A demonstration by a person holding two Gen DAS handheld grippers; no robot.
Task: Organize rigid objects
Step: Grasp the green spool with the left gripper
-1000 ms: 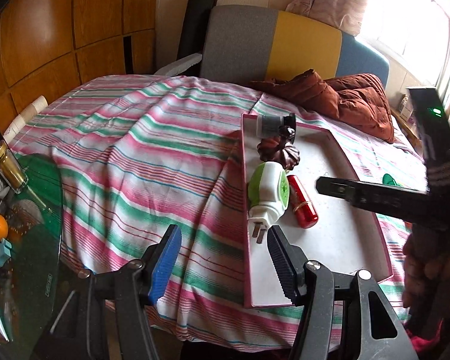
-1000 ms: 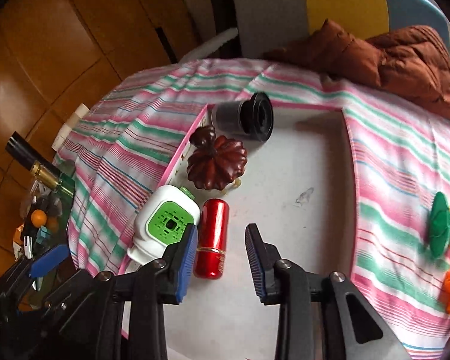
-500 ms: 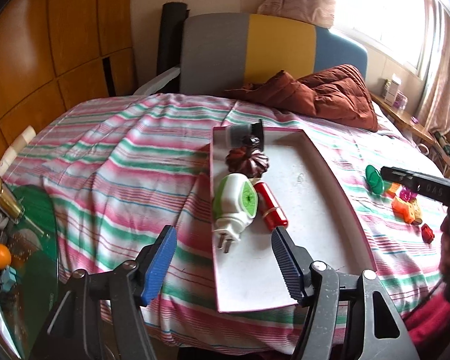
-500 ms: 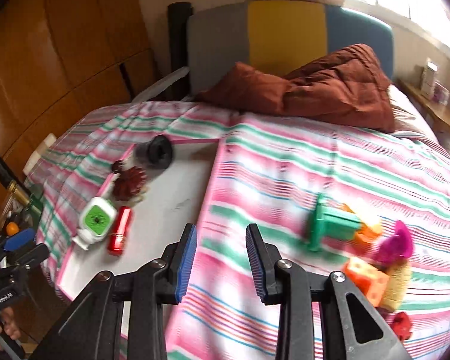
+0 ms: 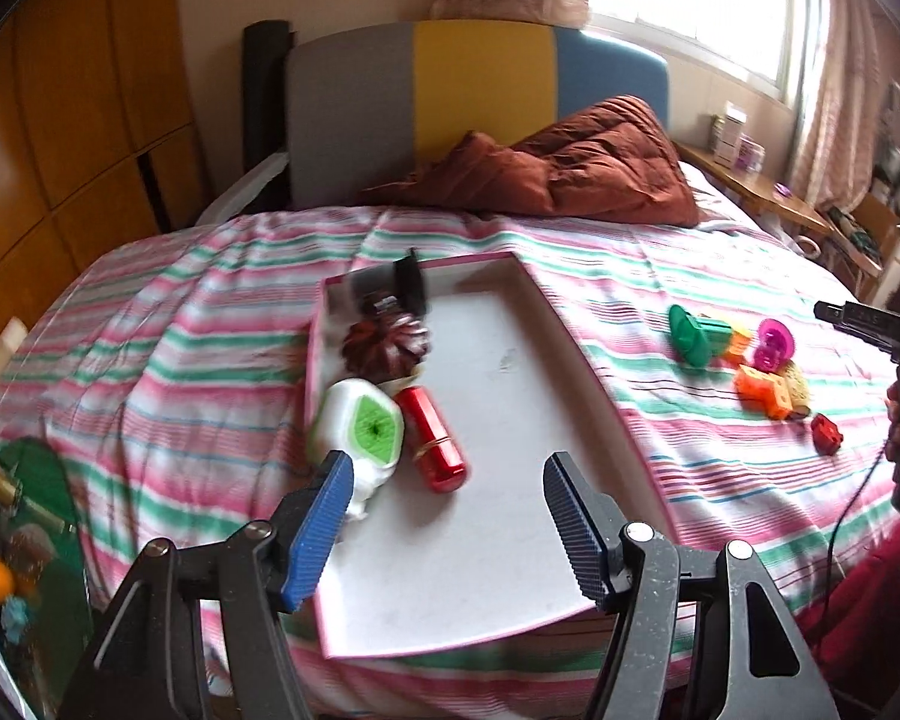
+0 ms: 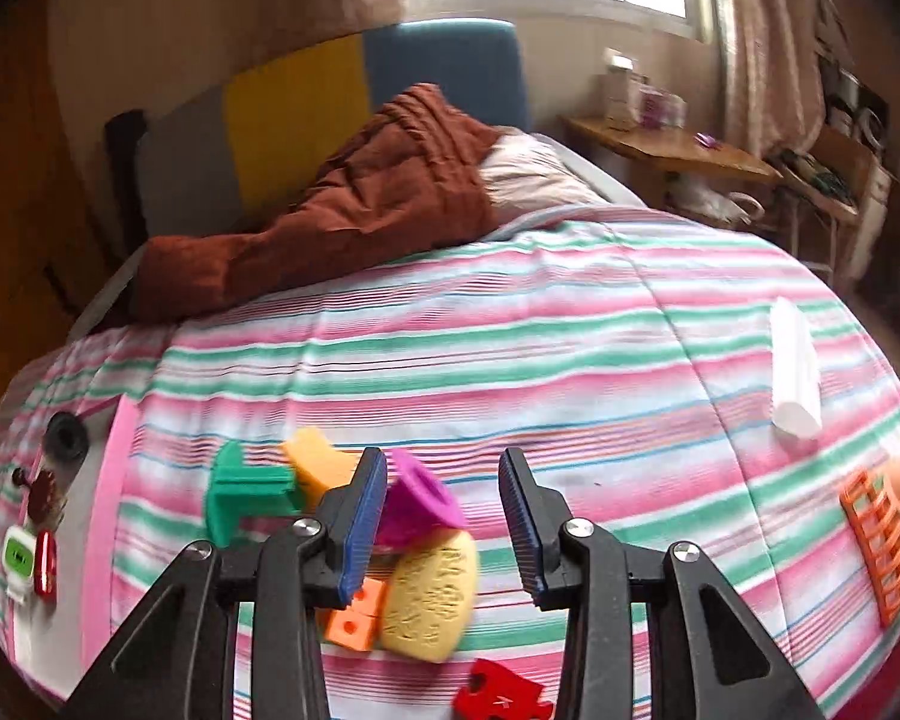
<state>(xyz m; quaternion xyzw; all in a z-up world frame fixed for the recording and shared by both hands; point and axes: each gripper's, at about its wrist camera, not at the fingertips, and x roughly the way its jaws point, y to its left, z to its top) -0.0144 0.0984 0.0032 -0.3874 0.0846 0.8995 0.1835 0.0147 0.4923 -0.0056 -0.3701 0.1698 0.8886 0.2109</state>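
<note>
Above the striped bed [image 6: 570, 330], the right hand-held gripper [image 6: 443, 513], jaws just widening and empty, lines up over the magenta plastic cone [image 6: 417, 501], apparently for pickup; the left hand-held gripper [image 5: 450, 531] hangs open, empty.

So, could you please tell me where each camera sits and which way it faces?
Left wrist: on the left gripper, aimed down at the pink-rimmed white tray; the right gripper and hand show at the right edge.
Right wrist: on the right gripper, jaws just opening, over the magenta plastic cone on the bed.
Shared: tray, red cylinder, toy pile.
</note>
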